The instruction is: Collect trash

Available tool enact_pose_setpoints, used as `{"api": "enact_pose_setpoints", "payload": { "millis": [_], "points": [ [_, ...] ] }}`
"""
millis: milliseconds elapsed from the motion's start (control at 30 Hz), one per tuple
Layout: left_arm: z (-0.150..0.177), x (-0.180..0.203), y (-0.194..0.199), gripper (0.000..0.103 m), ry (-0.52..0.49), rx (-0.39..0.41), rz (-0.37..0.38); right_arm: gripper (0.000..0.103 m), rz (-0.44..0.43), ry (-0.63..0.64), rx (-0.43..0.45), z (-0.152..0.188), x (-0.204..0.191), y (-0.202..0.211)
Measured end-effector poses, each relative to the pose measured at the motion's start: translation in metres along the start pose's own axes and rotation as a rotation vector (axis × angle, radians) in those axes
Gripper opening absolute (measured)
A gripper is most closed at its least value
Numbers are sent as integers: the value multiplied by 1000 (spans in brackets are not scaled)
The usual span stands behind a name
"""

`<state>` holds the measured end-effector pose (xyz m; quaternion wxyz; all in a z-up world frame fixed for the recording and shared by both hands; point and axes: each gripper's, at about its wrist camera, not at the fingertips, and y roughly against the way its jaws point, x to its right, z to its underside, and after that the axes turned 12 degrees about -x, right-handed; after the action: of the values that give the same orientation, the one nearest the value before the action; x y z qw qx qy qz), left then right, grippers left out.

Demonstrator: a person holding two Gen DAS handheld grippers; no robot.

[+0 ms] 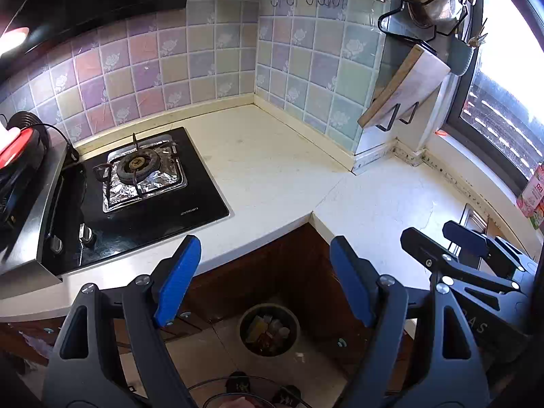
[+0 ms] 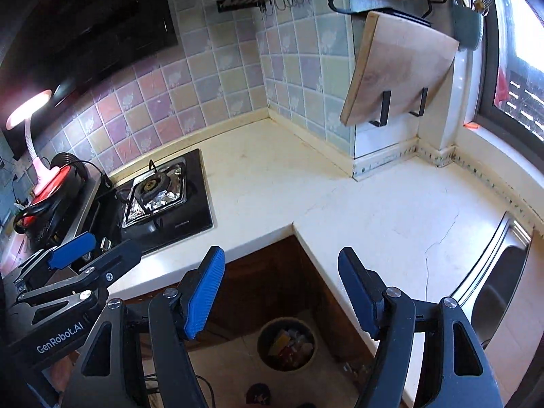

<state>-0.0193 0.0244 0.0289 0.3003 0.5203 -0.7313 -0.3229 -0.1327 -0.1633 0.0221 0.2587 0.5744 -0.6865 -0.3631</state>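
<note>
The trash bin [image 1: 269, 329] stands on the floor below both pairs of tongs, tucked into the inner corner where the two runs of the bench [image 1: 272, 170] meet, and it already holds a jumble of wrappers and scraps. It is round, so it has no long axis to line up with; what matters is that it lies straight down and slightly forward of the left tongs [image 1: 265, 278] and likewise under the right tongs [image 2: 282, 292], with neither clearly nearer. Both pairs are spread wide with blue pads well apart, holding and touching nothing. I can make out no loose trash on the bench top, though the fisheye edges are dim and something small could hide there. The gas stove [image 1: 142, 173] sits to the left, the sink [image 2: 499, 282] to the right.
</note>
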Motion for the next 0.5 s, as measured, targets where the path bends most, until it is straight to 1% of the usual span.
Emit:
{"api": "enact_pose_setpoints", "payload": {
  "millis": [133, 367, 500],
  "points": [
    [-3, -1, 3, 76, 2, 18, -19, 70, 10, 11, 20, -3, -1, 7],
    [-6, 0, 5, 76, 6, 32, -24, 70, 23, 23, 54, -1, -4, 4],
    [-7, 3, 5, 76, 4, 29, -27, 70, 21, 7, 57, -1, -3, 6]
  ]
}}
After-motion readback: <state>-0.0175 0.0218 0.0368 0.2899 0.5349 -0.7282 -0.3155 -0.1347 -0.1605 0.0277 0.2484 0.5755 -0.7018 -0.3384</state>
